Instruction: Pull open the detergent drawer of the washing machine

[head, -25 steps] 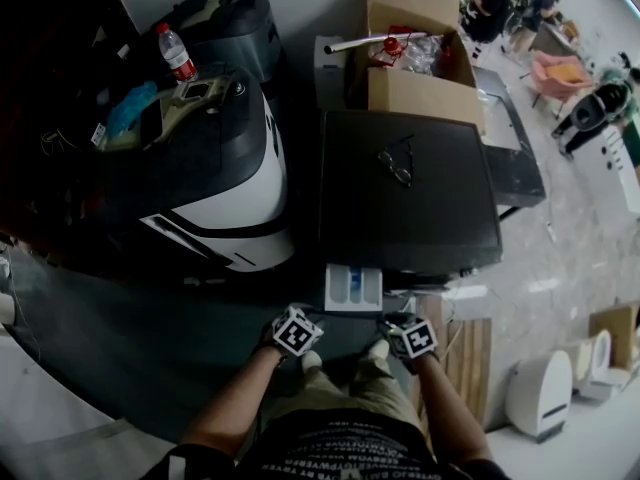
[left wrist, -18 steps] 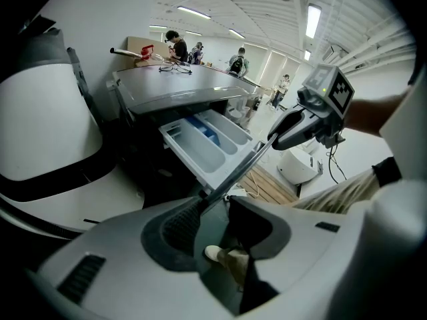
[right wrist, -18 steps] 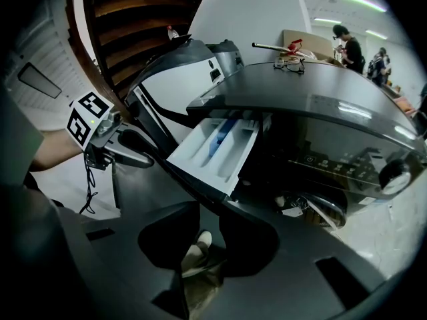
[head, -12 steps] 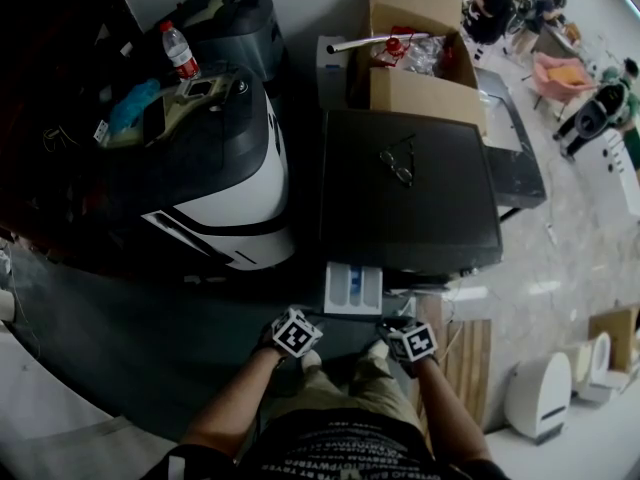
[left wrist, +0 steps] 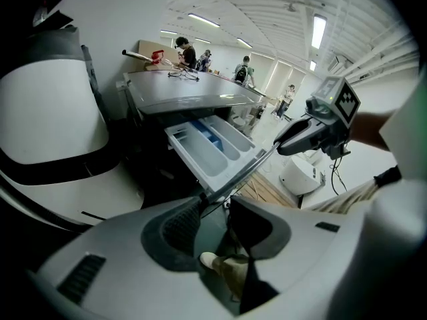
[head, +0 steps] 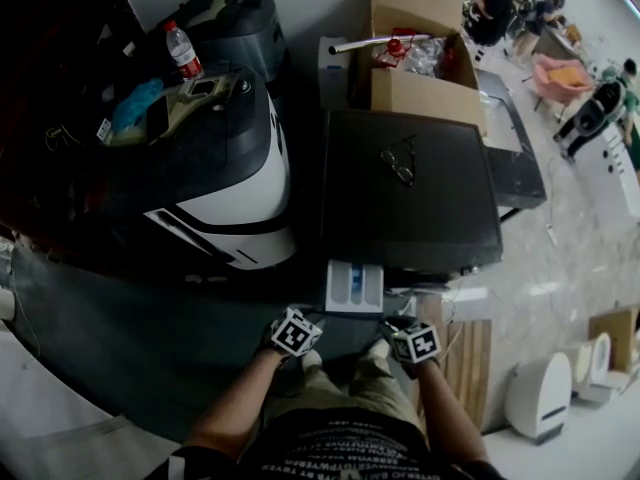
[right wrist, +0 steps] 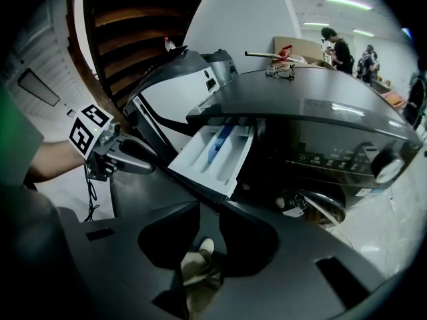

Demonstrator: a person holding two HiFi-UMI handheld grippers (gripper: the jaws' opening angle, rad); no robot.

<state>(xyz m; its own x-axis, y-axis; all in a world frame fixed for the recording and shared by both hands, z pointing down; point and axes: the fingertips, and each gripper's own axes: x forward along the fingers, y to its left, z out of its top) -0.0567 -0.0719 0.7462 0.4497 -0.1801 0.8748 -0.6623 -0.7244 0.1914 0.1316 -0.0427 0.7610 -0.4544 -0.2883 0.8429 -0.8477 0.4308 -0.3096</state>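
The dark grey washing machine stands ahead of me, its white detergent drawer pulled out from the front, with a blue insert showing inside. The drawer also shows in the left gripper view and the right gripper view. My left gripper hangs just below and left of the drawer's front, apart from it, jaws open over my shoe. My right gripper is below and right of the drawer, also open and empty. Each gripper sees the other: the right gripper and the left gripper.
A black-and-white machine stands left of the washer, a water bottle on top. Glasses lie on the washer's lid; a cardboard box sits behind. A wooden pallet and white appliance are at right. People stand far back.
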